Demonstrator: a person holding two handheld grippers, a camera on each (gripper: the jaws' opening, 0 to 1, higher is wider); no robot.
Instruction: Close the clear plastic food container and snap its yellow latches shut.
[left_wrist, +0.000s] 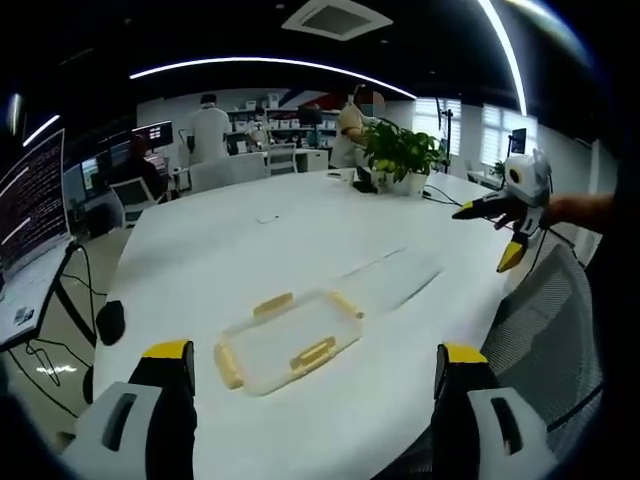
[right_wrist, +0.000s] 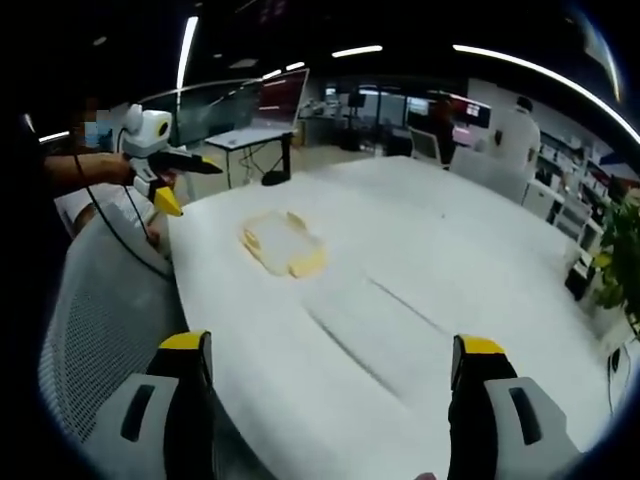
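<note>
Left gripper view: left gripper (left_wrist: 315, 375) own jaws rise from the bottom edge, yellow tips wide apart, nothing between them. Clear plastic container (left_wrist: 288, 341) lies flat on the white table (left_wrist: 240, 250), lower centre of frame, just above the gap between the jaws and not touching them. Lid looks to be sitting on it; can't tell if it's seated. Yellow latches (left_wrist: 313, 355) show on its sides: one on the near edge, one at the left end, one on the far edge, one at the right corner. Can't tell if any is snapped. Right gripper (left_wrist: 510, 228) comes in at right of frame, held by a hand (left_wrist: 568, 210), hanging over the table's right edge, well apart from the container. Jaw state can't be read at that size. Potted plant (left_wrist: 402, 155) stands at upper centre right on the far side of the table. Monitor (left_wrist: 32, 200) at left edge. People stand in the background, upper centre. Mesh chair back (left_wrist: 545, 330) at lower right.

Right gripper view: right gripper's own jaws at bottom, spread wide, empty. Container sits on the table upper left of centre, well beyond the jaws. Left gripper at upper left, held over the table edge near the container, not touching it. Grey mesh chair at lower left.
</note>
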